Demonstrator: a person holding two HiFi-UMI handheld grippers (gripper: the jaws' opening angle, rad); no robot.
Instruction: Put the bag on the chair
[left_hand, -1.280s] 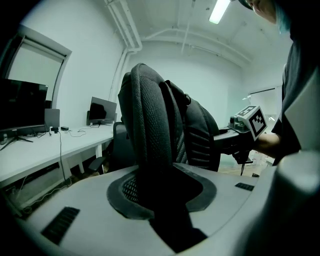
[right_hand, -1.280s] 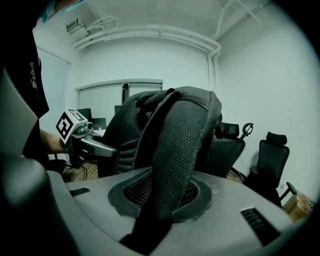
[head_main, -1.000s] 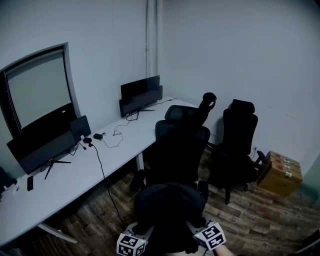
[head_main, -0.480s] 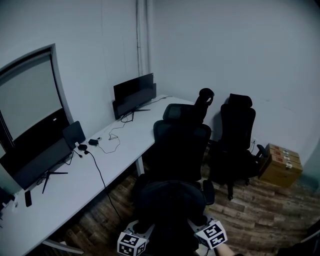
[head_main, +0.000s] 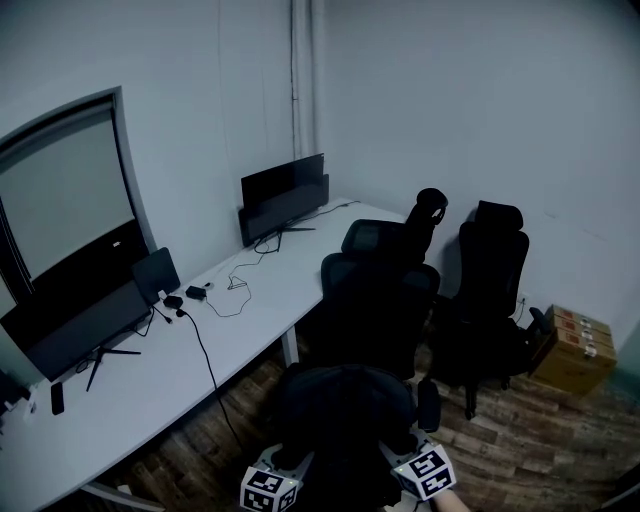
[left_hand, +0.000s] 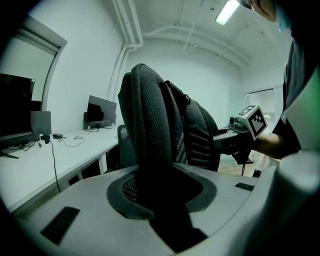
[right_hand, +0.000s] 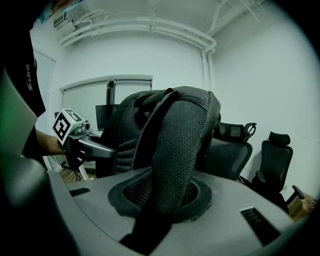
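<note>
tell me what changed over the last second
Only the view swung a little: the chair and desk sit slightly further right in the head view than half a second ago. The bag stays low in front of the person, not yet on the chair. The left gripper and right gripper both stay shut on the bag; nothing was let go.

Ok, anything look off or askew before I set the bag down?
Nothing stands out. The backpack hangs upright, one mesh strap clamped in the left gripper, the other in the right gripper. Headphones, apparently, hang on a far office chair's headrest.
</note>
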